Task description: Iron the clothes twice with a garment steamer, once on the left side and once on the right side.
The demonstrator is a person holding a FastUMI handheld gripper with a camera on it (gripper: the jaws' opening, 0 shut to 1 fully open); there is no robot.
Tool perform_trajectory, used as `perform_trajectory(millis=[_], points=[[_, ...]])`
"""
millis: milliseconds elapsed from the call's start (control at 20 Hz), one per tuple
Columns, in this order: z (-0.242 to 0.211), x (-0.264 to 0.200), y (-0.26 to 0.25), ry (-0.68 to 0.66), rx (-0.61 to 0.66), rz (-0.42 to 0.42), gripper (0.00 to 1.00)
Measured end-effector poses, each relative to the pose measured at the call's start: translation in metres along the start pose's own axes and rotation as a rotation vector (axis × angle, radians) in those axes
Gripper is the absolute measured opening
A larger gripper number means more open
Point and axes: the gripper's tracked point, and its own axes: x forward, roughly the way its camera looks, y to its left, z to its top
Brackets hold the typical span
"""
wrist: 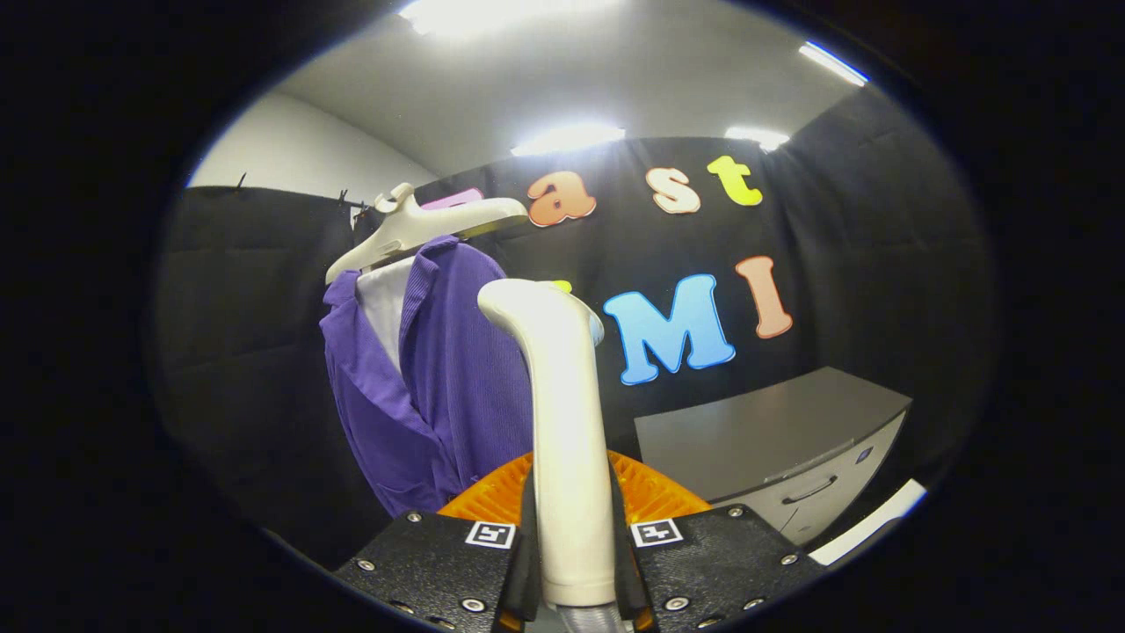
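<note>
Steamer handle pinched upright in the gripper (pixel 576 549), purple garment hanging ahead.

The jaws are drawn in narrow and press on both sides of the cream garment steamer (pixel 562 422) handle, which rises from the lower middle of the frame, its head curving left toward the purple shirt (pixel 457 369). The shirt hangs on a cream hanger (pixel 422 224) at upper left against the black cloth wall. A grey cabinet (pixel 773 440) with a drawer handle stands at lower right.

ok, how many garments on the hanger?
2: a purple shirt hanging beyond the steamer, which the gripper is shut on, and a white top inside the shirt's open collar. More layers may be hidden.
</note>
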Motion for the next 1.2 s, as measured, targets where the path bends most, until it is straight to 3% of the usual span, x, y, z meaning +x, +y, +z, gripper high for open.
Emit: perform_trajectory(millis=[450, 800, 1200], points=[[-0.001, 0.023, 0.042, -0.066, -0.125, -0.039, 0.33], [0.033, 0.051, 0.064, -0.154, -0.228, -0.112, 0.33], [0.009, 0.052, 0.069, -0.14, -0.404, -0.164, 0.33]])
